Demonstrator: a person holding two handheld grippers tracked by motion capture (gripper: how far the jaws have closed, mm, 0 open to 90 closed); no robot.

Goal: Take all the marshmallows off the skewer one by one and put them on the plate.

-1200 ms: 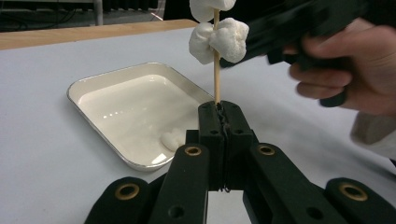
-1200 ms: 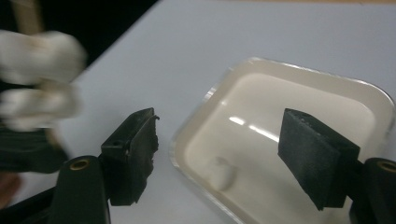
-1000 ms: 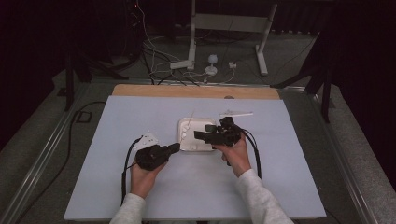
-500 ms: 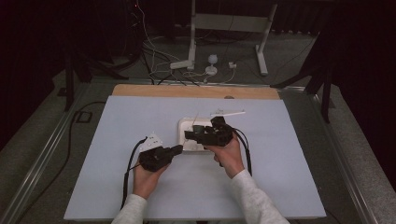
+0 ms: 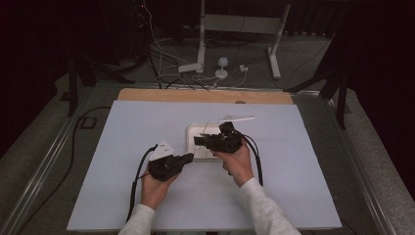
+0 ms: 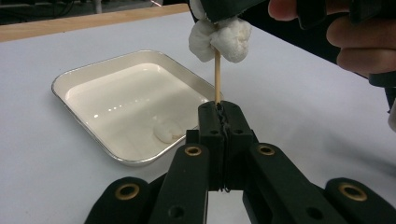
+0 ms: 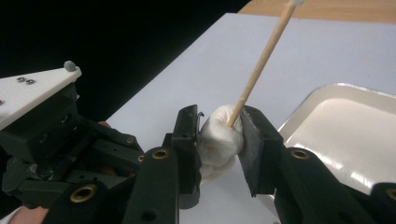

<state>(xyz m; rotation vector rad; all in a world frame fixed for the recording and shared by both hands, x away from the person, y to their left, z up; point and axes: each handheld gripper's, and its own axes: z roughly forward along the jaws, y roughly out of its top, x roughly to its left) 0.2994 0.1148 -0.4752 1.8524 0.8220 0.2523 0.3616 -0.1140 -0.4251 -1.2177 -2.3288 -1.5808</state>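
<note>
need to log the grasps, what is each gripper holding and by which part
The left gripper is shut on the lower end of a wooden skewer. The right gripper squeezes the sides of the marshmallow threaded on it.

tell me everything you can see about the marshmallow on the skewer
The marshmallow is a white, soft, puffy lump, squashed and creased out of shape. A thin wooden skewer runs through it, with the stick's far end poking out beyond it. The right gripper pinches it from both sides, while the left gripper clamps the skewer below. It is held in the air beside the white tray, not resting on anything.
</note>
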